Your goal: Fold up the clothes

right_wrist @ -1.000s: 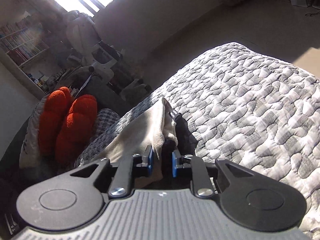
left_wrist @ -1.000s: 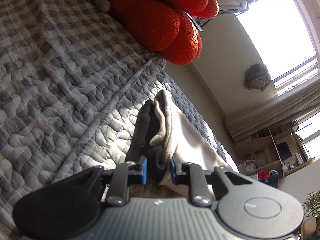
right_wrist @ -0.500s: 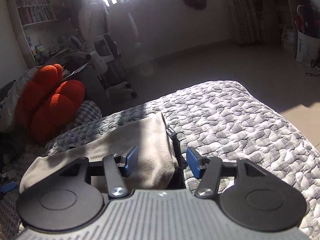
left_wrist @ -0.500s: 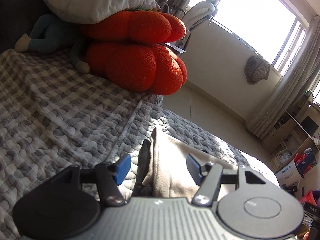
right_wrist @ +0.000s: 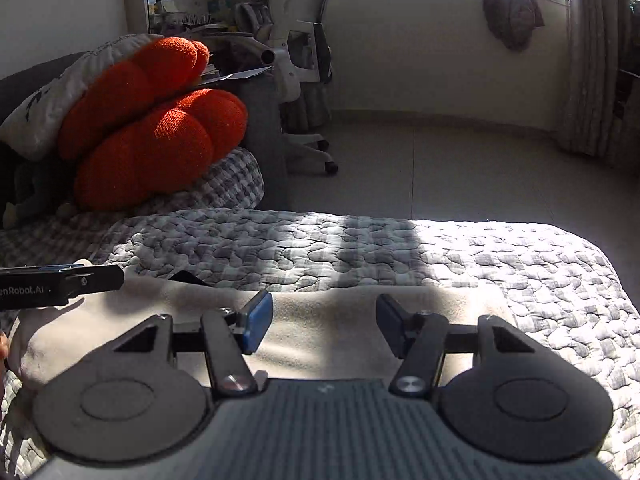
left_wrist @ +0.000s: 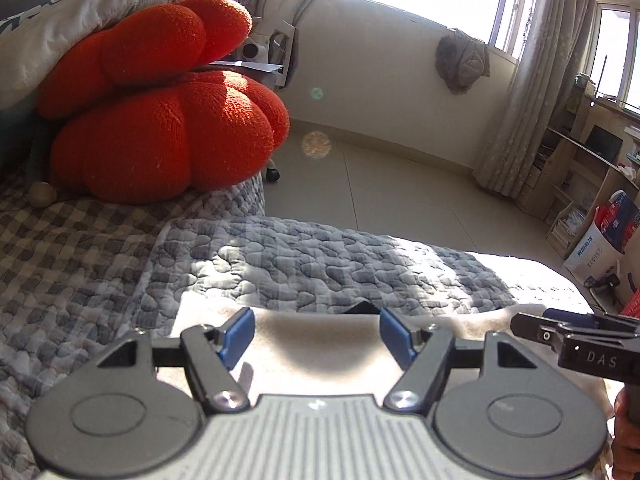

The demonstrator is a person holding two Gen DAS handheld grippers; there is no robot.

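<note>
A beige garment (left_wrist: 316, 340) lies flat on the grey quilted bedspread (left_wrist: 320, 264), with a dark edge (left_wrist: 362, 307) peeking out at its far side. My left gripper (left_wrist: 316, 334) hovers open over its left part, nothing between the blue pads. In the right wrist view the same beige garment (right_wrist: 332, 320) lies under my right gripper (right_wrist: 324, 320), which is also open and empty. The right gripper's finger (left_wrist: 560, 330) shows at the right edge of the left wrist view. The left gripper's finger (right_wrist: 60, 280) shows at the left of the right wrist view.
Two orange knitted cushions (left_wrist: 160, 120) and a grey-white pillow (left_wrist: 48, 40) are piled at the bed's far left. Beyond the bed's edge lie tiled floor (left_wrist: 380, 184), a white office chair (right_wrist: 300, 60), curtains (left_wrist: 528, 80), shelves and a cardboard box (left_wrist: 600, 248).
Both grippers went from shut on the garment's edge to wide open. The garment dropped flat onto the bedspread, and both cameras levelled out to look across the bed.
</note>
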